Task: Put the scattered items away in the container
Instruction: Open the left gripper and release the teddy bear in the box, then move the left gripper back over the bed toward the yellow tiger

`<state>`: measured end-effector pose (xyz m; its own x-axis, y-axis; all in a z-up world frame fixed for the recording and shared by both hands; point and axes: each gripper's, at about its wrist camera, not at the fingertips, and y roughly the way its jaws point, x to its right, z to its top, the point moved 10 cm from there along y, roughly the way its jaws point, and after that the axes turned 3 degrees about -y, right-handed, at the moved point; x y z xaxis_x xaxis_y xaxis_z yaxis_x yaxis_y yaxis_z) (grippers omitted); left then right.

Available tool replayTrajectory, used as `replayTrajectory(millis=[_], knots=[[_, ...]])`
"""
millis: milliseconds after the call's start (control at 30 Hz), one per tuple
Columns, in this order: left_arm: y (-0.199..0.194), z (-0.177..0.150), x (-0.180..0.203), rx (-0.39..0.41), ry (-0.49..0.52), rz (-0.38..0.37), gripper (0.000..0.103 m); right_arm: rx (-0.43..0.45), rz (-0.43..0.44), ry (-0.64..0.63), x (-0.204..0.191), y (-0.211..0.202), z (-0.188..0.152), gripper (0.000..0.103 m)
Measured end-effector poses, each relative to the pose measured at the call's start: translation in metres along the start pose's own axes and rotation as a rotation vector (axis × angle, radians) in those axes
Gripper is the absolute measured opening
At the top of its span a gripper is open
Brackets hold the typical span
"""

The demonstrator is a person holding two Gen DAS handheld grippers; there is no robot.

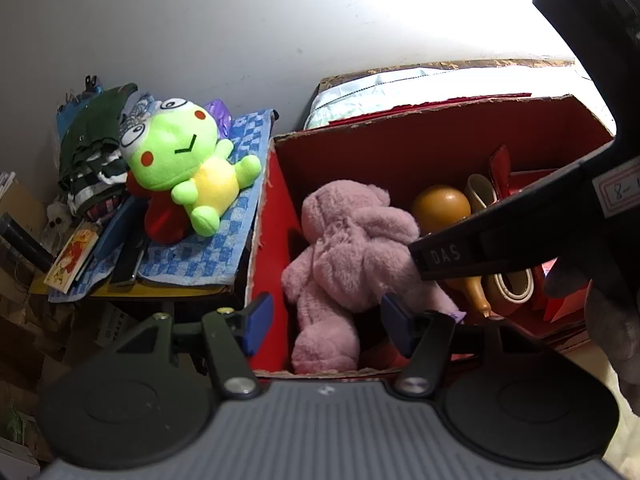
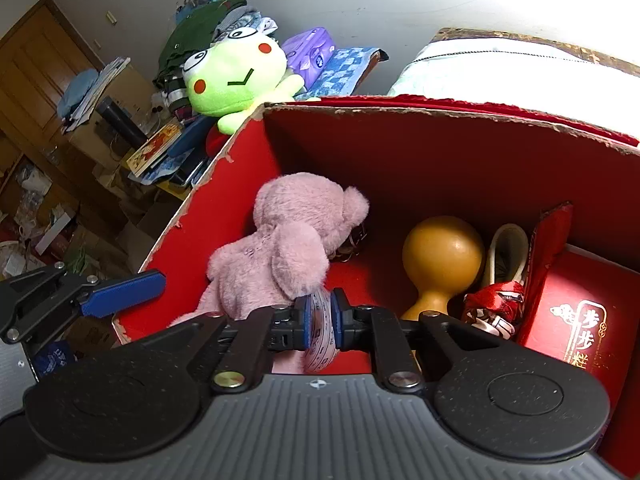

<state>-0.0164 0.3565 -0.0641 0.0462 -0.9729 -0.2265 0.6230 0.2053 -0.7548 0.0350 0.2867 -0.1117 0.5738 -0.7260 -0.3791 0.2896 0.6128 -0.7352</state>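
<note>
Pink plush bear (image 1: 352, 256) is inside the red cardboard box (image 1: 440, 136), on the left side near the left wall. Long axis runs from the near rim to the far wall: head toward the far wall, legs toward the near edge, lying back-up as far as I can tell; face not visible. In the right wrist view the head sits highest and the body slopes down toward the camera.

Left gripper (image 1: 326, 326): jaws spread, blue pads on either side of the bear's legs. Left pad is outside the box wall and clear of the plush; whether the right pad touches the fur I can't tell.

Right gripper (image 2: 320, 316): jaws nearly together, with the bear's white printed sewn-in label (image 2: 320, 332) between the blue pads. A slight gap shows at the pads, so I can't tell if they still press the label.

Also in the box: a tan gourd (image 2: 440, 256) just right of the bear, a rolled cream strip (image 2: 506, 248) beyond it, a red patterned cloth bundle (image 2: 496, 304), a red panel (image 2: 546, 248) standing on edge, and a red printed gift box (image 2: 576, 320) with gold characters at the right. The gourd and the box's left wall hem the bear in.

Outside, left of the box: green frog plush (image 1: 188, 160) lying on a blue checkered towel (image 1: 240, 184), with a pile of clothes (image 1: 92, 148), a purple tissue pack (image 2: 310, 50) and a small picture book (image 1: 72, 256) around it. A pillow (image 1: 400, 88) lies behind the box.
</note>
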Motion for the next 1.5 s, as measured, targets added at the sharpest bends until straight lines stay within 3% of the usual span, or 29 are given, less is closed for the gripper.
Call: replayTrajectory(millis=[500, 1000, 1500], knots=[[0.000, 0.006, 0.008, -0.008, 0.014, -0.015, 0.064, 0.024, -0.105, 0.087, 0.025, -0.026, -0.009, 0.020], [-0.012, 0.026, 0.034, -0.001, 0.052, -0.052, 0.064, 0.103, -0.191, 0.140, 0.048, -0.070, -0.018, 0.023], [-0.038, 0.034, 0.083, -0.011, 0.035, -0.013, 0.066, 0.152, -0.142, 0.137, 0.064, -0.122, -0.032, 0.024]])
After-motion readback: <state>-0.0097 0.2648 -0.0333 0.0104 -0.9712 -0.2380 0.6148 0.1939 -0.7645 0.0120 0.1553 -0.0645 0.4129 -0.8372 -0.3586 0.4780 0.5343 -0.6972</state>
